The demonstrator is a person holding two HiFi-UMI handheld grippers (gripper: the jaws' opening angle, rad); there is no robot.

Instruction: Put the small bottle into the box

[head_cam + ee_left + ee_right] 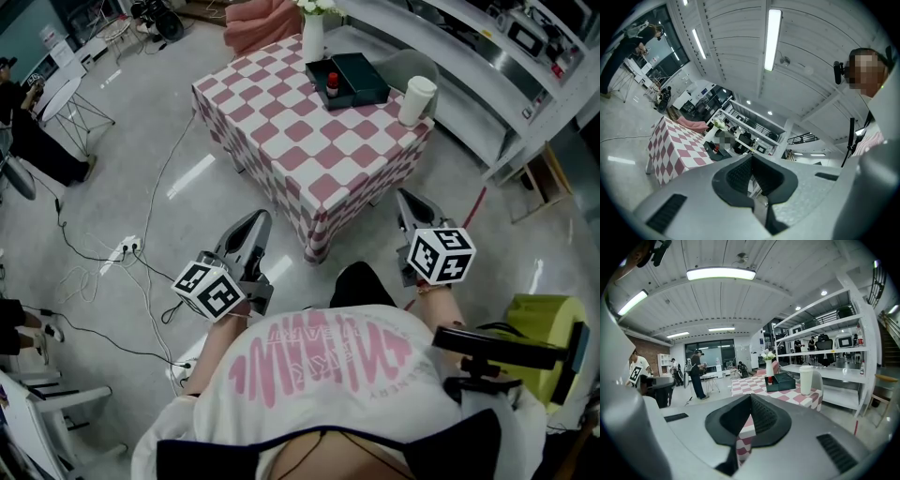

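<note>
**Both grippers short of the counter**

Left gripper [255,217] and right gripper [405,195] are held near the person, jaws closed on nothing. The small bottle [332,84] stands at the left end of the box [362,77] on the checkered counter [281,141], far side. Cannot tell whether it is inside.

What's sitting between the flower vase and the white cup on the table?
The dark box sits between vase and cup, clearest in the head view.

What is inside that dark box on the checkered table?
A small red bottle stands upright in the open part of the dark box. The box wall covers the bottle's base; the floor around it is too dark to tell.
</note>
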